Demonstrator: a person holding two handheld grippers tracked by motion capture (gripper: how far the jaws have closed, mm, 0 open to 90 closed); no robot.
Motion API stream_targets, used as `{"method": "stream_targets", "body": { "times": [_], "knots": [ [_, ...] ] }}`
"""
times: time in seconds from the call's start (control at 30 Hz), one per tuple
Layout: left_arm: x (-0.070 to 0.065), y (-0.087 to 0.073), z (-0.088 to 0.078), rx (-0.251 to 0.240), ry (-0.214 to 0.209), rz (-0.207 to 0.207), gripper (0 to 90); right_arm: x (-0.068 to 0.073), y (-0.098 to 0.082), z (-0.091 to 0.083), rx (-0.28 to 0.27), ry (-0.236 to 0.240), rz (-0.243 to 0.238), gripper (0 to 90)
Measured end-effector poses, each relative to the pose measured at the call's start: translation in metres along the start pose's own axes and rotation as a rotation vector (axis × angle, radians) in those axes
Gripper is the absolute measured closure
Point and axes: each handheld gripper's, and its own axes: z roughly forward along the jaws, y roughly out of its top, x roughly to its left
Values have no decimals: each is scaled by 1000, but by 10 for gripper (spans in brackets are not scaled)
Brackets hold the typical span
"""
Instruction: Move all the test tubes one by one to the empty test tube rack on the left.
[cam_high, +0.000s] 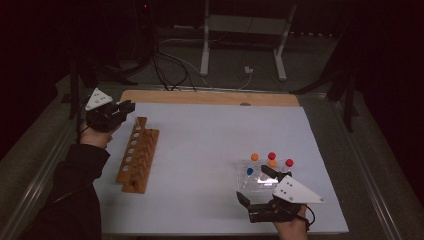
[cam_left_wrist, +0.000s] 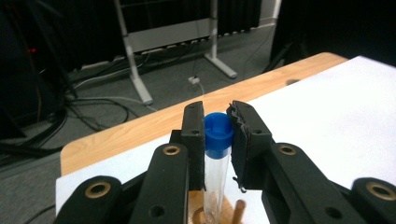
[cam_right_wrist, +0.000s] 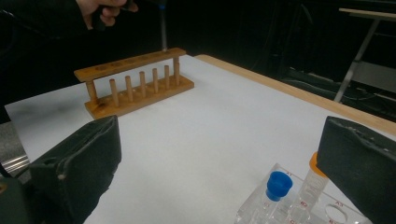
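While our left gripper (cam_left_wrist: 218, 122) pinches the blue-capped clear plastic tube (cam_left_wrist: 217, 154) upright over the wooden rack's (cam_high: 138, 154) far end hole so it can drop straight in, our right gripper (cam_right_wrist: 219, 168) waits spread beside the clear tube tray (cam_high: 250, 181).

1. A white sheet (cam_high: 210, 165) covers most of a wooden table top (cam_high: 210, 97), whose bare strip shows at the sheet's 12 o'clock edge.
2. A white metal frame (cam_high: 245, 40) stands on the grey floor at 12 o'clock beyond the table.
3. Dark cables (cam_high: 165, 70) lie on the floor at 11 o'clock, beside the frame.
4. A white plug (cam_high: 248, 70) rests between the frame's legs.
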Motion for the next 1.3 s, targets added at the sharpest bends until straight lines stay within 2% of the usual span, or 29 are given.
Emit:
{"method": "stream_targets", "body": {
  "times": [0.07,0.4,0.47,0.53,0.7,0.8,0.97,1.1,1.3],
  "knots": [
    [0,-5,4,9,7,2,776,0,0,0,3,1,2,0],
    [1,-33,19,59,-9,-41,776,0,-1,0,9,12,11,0],
    [1,-37,20,68,-2,-38,776,0,-1,0,9,14,14,0],
    [1,-41,21,63,-1,-44,776,0,-1,1,12,14,10,0],
    [1,-47,23,67,-5,-54,775,0,-1,1,18,23,16,0],
    [0,-50,26,89,2,-46,775,0,-1,2,19,25,15,0],
    [0,-54,29,89,0,-48,775,0,-1,1,24,27,15,0],
    [-3,-55,30,96,22,-21,774,0,-1,1,23,30,16,0],
    [-3,-54,31,109,10,-26,771,-1,-1,1,25,32,24,0]
  ]
}}
